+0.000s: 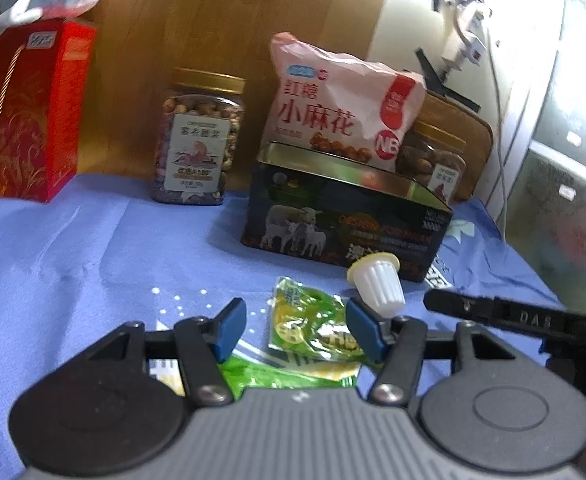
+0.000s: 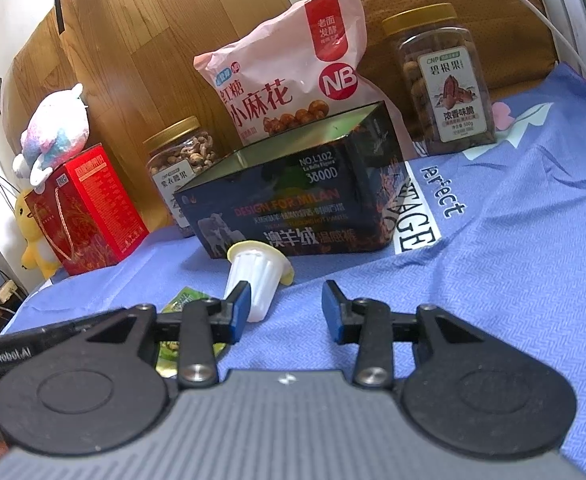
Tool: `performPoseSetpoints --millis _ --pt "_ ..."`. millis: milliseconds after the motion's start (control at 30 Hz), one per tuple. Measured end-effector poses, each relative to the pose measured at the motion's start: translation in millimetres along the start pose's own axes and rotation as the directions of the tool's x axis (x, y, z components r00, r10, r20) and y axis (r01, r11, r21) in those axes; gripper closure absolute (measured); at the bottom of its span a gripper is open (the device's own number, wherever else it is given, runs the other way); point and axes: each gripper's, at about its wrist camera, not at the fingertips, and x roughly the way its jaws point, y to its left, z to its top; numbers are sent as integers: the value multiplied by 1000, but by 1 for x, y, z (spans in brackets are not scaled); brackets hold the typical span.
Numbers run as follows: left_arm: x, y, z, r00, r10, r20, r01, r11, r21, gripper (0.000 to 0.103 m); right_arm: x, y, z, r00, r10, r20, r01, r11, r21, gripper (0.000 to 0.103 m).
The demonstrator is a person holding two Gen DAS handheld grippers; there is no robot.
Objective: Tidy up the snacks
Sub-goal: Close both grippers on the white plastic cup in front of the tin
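Left to right: the left gripper (image 1: 295, 330) is seen with jaws partly open and nothing clasped, poised above the green snack packets (image 1: 313, 328) lying flat on the blue cloth (image 1: 93, 248). Just right of those jaws, a white jelly cup (image 1: 379, 286) lies tipped on its side, long axis running from its yellow lid near the open tin box (image 1: 345, 216) back toward the grippers. The right gripper (image 2: 285, 312), jaws also partly open and empty, is shown with the cup against its left jaw, outside the gap; a leftward shift is judged necessary.
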Motion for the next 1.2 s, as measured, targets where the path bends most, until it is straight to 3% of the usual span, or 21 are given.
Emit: performPoseSetpoints --millis 200,500,600,667,733,800,867,967,1100,1133,1167,1200 --pt "2 17 3 1000 -10 -12 9 996 -86 47 8 15 4 999 27 -38 -29 998 -63 61" --pt "5 13 3 1000 -17 -23 16 997 -70 47 49 32 16 994 -12 -113 -3 991 -132 60" --pt "4 13 2 1000 -23 -21 21 997 -69 47 51 28 14 991 9 -131 -24 993 -113 66" --pt "3 12 2 999 -41 -22 39 997 -69 47 43 29 13 991 24 -130 -37 994 -99 68" --pt "3 14 3 994 -104 -34 100 991 -86 47 30 31 10 991 63 -114 -74 993 -89 68" --pt "3 18 4 977 -208 -55 199 971 -133 47 13 37 3 992 88 -90 -99 987 -126 68" --pt "4 20 4 949 -305 -80 287 941 -178 39 -4 42 -5 992 98 -76 -109 980 -168 68" --pt "2 11 4 909 -404 -103 378 903 -204 36 -28 48 -16 989 138 -59 -147 968 -203 68" --pt "1 -5 2 870 -478 -121 443 865 -235 25 -51 57 -27 984 178 -4 -173 948 -267 68" --pt "2 -9 1 864 -489 -121 451 858 -244 25 -54 59 -28 981 192 5 -183 945 -272 68" --pt "2 -13 1 862 -493 -119 455 856 -246 33 -55 61 -29 979 204 13 -192 941 -277 68" --pt "1 -17 3 869 -481 -118 446 863 -236 35 -57 64 -29 978 209 20 -194 938 -287 68"
